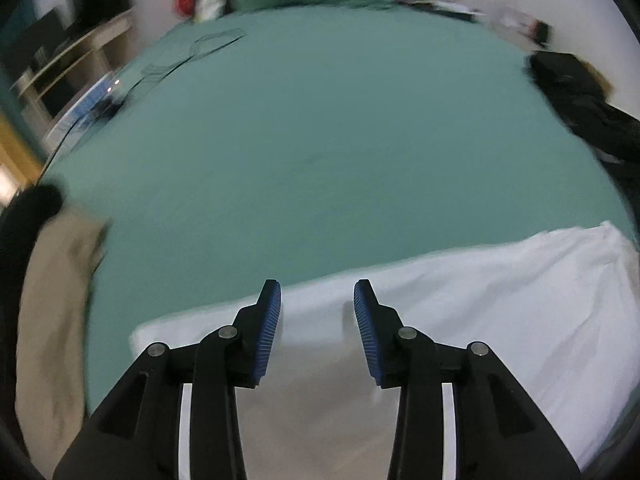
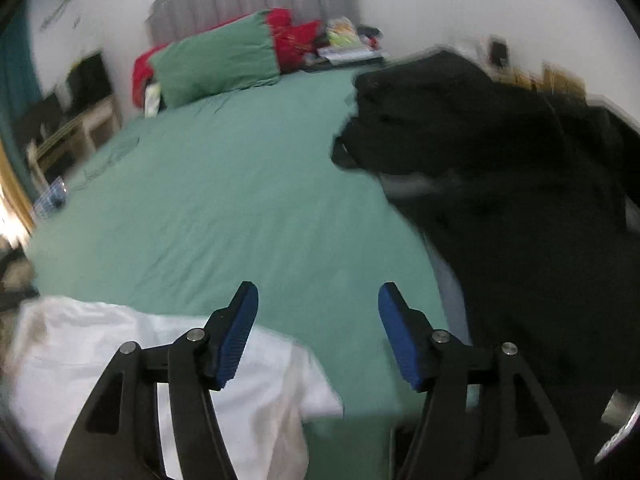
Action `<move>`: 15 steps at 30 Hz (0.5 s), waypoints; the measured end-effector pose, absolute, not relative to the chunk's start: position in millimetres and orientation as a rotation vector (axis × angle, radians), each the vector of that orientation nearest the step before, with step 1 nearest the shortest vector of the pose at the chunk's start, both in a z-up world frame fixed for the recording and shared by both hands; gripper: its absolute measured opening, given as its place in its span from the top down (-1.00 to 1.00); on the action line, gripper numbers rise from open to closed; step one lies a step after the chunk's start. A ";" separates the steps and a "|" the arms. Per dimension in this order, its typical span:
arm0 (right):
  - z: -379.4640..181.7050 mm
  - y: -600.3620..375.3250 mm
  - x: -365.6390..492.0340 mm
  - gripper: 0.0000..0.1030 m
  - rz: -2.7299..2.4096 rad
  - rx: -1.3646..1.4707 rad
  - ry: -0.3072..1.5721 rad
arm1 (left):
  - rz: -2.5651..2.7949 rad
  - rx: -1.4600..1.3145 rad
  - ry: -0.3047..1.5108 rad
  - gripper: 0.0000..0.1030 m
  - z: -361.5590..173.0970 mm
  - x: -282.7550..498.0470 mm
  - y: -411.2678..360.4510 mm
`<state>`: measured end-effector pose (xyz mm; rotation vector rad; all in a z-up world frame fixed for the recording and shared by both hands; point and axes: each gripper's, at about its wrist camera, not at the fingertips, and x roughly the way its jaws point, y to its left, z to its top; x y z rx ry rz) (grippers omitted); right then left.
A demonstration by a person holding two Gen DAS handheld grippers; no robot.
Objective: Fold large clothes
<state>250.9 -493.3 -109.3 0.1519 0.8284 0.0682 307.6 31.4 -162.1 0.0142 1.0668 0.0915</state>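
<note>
A white garment (image 1: 480,300) lies flat on the green bed sheet (image 1: 320,140) near the bed's front edge. My left gripper (image 1: 317,292) hovers above its near part, open, with nothing between the blue pads. In the right wrist view the same white garment (image 2: 120,352) sits at the lower left. My right gripper (image 2: 318,294) stands open over the green sheet (image 2: 220,208) just beyond the garment's right end, holding nothing. A heap of black clothing (image 2: 520,200) fills the right side of that view.
A beige garment (image 1: 52,320) hangs at the bed's left edge. Black clothes (image 1: 580,96) lie at the far right of the bed. A green pillow (image 2: 216,60) and red items (image 2: 292,40) sit at the head, with shelves (image 2: 80,120) beside the bed on the left.
</note>
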 end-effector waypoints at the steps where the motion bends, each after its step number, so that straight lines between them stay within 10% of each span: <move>1: -113.8 -499.2 241.2 -0.22 0.072 0.203 0.837 | 0.129 -0.002 1.078 0.21 -164.9 301.1 43.6; 10: -159.9 -477.9 230.9 -0.20 0.117 0.202 0.977 | 0.363 -0.063 1.161 0.09 -189.4 252.5 127.6; 14: -171.7 -473.3 245.6 0.92 0.075 0.154 0.981 | 0.374 -0.089 1.165 -0.03 -194.8 258.7 134.7; 15: -170.2 -477.0 247.2 0.92 0.081 0.173 0.973 | 0.371 -0.081 1.163 -0.03 -194.6 260.7 135.5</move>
